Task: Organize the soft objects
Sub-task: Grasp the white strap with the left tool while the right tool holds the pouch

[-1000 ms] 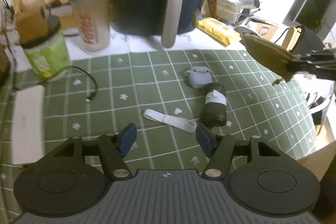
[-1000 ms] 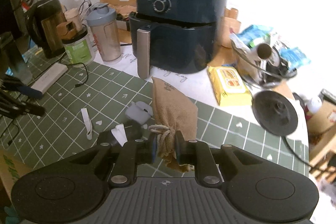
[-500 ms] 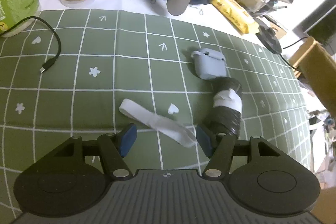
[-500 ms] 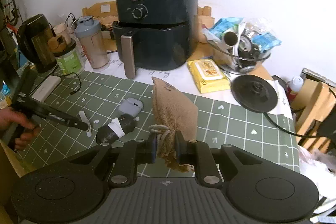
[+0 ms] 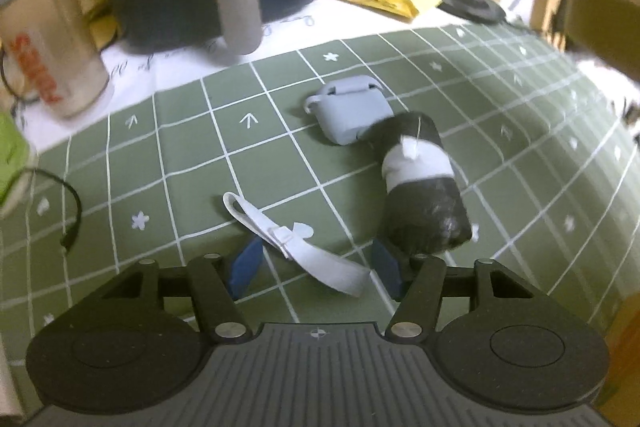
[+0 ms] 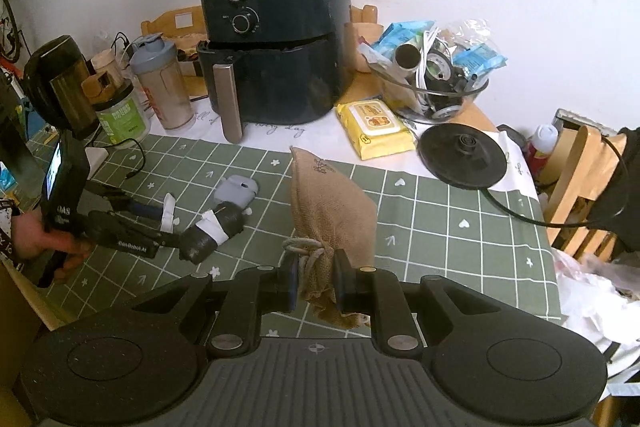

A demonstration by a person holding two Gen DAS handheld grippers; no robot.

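A white strap (image 5: 296, 243) lies on the green checked mat (image 5: 180, 155), between the blue pads of my left gripper (image 5: 316, 269). Its jaws are closing and the pads are not pressing the strap. Just right of the right pad lies a black fabric roll with a white band (image 5: 420, 187), its far end against a grey silicone earbud case (image 5: 348, 115). In the right wrist view my right gripper (image 6: 316, 281) is shut on the tied neck of a burlap pouch (image 6: 332, 211), held above the mat. The left gripper (image 6: 168, 227), strap (image 6: 168, 213) and roll (image 6: 212, 231) appear at the left there.
Behind the mat stand a dark air fryer (image 6: 276, 55), a shaker bottle (image 6: 164, 87) and a green jar (image 6: 120, 119). A yellow wipes pack (image 6: 374, 129), a black kettle base (image 6: 464, 155) and a full glass bowl (image 6: 432, 83) sit at the back right. A black cable (image 5: 72, 215) lies left.
My left gripper has come down and forward onto the mat, so the white strap now lies between its jaws. The right gripper has drifted sideways, still holding the pouch.
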